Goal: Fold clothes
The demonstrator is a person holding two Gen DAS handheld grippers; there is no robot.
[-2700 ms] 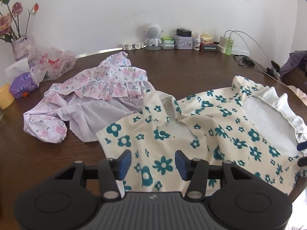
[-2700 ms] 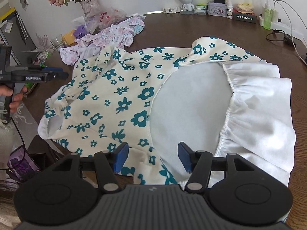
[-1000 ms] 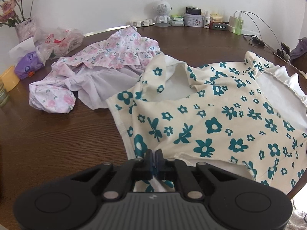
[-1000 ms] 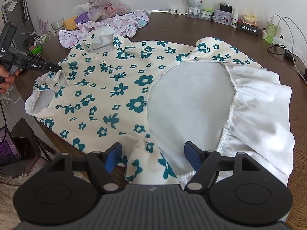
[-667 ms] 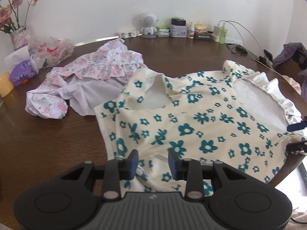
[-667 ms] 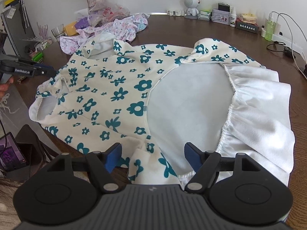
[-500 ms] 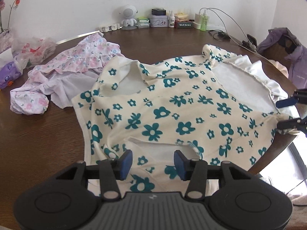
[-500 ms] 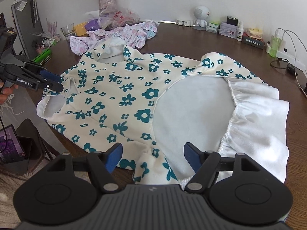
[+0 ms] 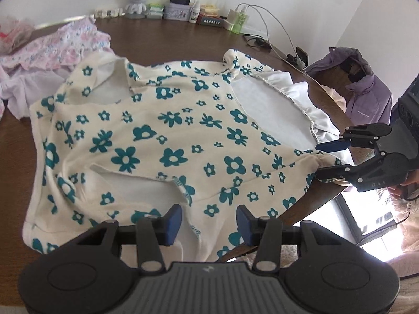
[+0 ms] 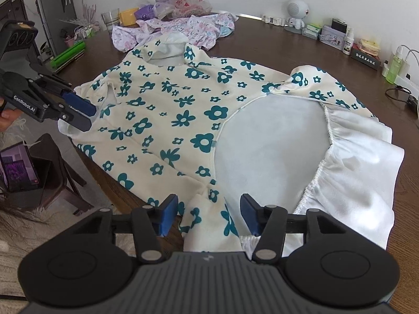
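- Since a second ago the left tool (image 9: 207,218) has let go of the floral dress (image 9: 170,141) and swung toward its near sleeve; its pads now stand apart over the cloth.
- The right tool (image 10: 207,214) is closing, the dress's edge fold between its pads, not yet pinched.
- The dress lies spread on the bench (image 10: 275,47), hem overhanging the near edge.
- Both tools should bite full cloth thickness before lifting.
- The pink garment (image 10: 178,26) lies just beyond the collar, crowding a fold that way.
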